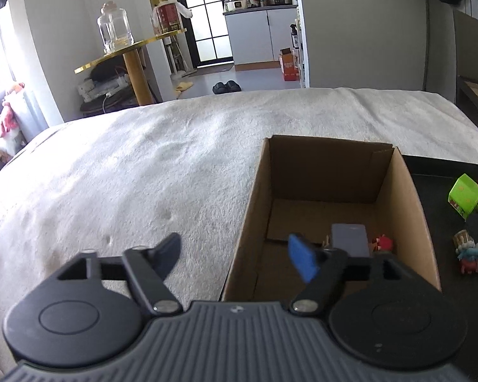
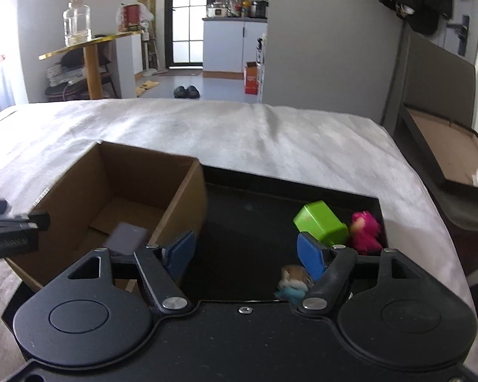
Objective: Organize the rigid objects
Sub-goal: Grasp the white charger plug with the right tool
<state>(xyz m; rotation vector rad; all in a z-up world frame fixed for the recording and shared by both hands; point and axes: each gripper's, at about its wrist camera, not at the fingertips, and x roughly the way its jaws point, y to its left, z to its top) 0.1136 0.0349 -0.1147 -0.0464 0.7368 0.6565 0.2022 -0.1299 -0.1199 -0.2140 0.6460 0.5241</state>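
Okay, both my hand-held grippers are spread and empty: left hand-held gripper (image 1: 235, 254) beside the cardboard box (image 1: 401, 203), right hand-held gripper (image 2: 247, 254) over the black tray (image 2: 239, 210). Ahead-right sit the green block (image 2: 322, 222) and pink figure (image 2: 365, 232), touching. Risk: grabbing the block knocks the figure over.
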